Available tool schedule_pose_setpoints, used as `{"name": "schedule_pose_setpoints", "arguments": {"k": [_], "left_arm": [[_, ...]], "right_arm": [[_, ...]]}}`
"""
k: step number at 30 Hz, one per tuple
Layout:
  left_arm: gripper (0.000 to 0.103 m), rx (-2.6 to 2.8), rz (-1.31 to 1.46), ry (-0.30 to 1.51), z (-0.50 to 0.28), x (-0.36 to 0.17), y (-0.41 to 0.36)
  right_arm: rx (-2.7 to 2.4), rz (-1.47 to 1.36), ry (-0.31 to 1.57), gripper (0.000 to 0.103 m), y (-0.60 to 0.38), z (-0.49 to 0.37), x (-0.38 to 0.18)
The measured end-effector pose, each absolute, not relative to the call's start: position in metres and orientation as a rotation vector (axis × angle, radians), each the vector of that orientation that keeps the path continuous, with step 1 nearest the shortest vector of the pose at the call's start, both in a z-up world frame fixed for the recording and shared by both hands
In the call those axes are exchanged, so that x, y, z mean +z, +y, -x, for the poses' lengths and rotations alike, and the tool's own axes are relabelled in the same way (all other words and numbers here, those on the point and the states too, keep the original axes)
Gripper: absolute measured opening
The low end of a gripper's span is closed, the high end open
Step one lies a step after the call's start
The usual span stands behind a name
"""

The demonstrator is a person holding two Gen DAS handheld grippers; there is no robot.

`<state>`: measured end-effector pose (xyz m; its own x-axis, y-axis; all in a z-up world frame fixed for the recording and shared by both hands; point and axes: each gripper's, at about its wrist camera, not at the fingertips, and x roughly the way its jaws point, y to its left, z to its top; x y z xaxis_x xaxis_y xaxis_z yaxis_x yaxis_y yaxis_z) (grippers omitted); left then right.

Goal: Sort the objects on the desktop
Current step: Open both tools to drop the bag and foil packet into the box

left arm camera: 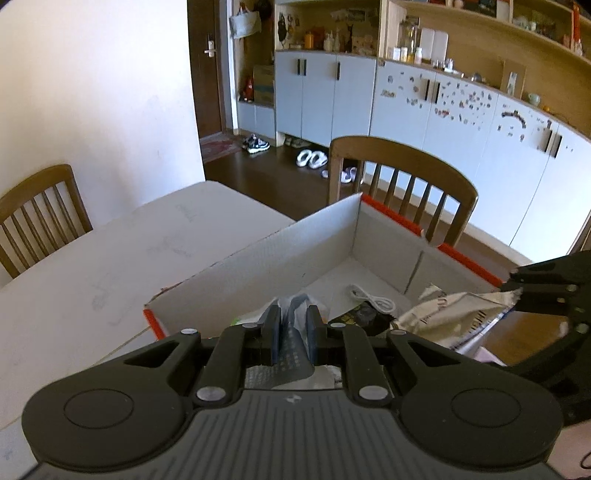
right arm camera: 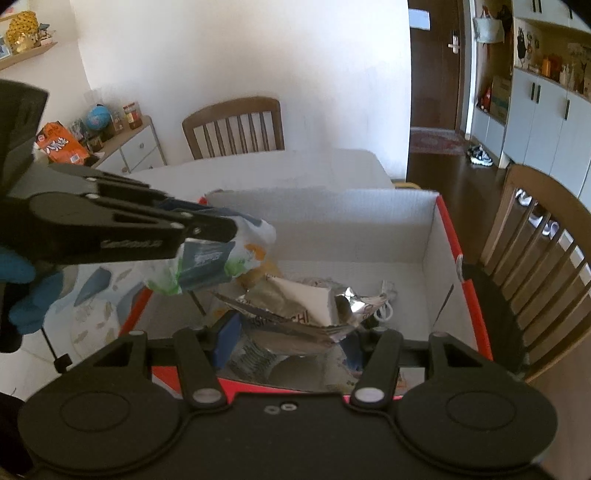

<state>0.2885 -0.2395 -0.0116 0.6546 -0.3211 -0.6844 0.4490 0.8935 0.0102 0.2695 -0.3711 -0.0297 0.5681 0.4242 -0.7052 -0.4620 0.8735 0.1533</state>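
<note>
Blue-padded left fingers [left arm camera: 292, 325] pinching plastic packet [right arm camera: 207, 264], right fingers [right arm camera: 288, 338] gripping foil wrapper [right arm camera: 295, 314]

a plain white wall [right arm camera: 240, 55] stood behind a white table [left arm camera: 110, 251], with slatted wooden chairs [left arm camera: 406, 177] drawn up around it. dark wood floor [left arm camera: 266, 173] ran toward a dark brown door [left arm camera: 207, 74], where shoes [left arm camera: 255, 143] lay. pale grey cabinets [left arm camera: 332, 96] under open wooden shelves [left arm camera: 461, 22] lined the far side. a low white sideboard [right arm camera: 136, 147] carried a globe [right arm camera: 99, 116]. daylight filled the room.
</note>
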Motion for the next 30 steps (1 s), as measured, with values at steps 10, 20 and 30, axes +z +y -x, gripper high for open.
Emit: {"name": "schedule_pose_setpoints", "arguments": {"k": [10, 20, 30], "left_arm": [[0.01, -0.441, -0.179, 0.805, -0.315, -0.034, -0.257], [0.01, -0.438, -0.101, 0.876, -0.326, -0.044, -0.247], [0.01, -0.438, -0.04, 0.938, -0.333, -0.049, -0.241]], "right_arm": [[0.547, 0.071, 0.862, 0.057, -0.367, -0.287, -0.046], [0.569, 0.105, 0.924, 0.058, -0.362, -0.301, -0.064], [0.596, 0.121, 0.926, 0.072, -0.368, -0.304, -0.061]]}}
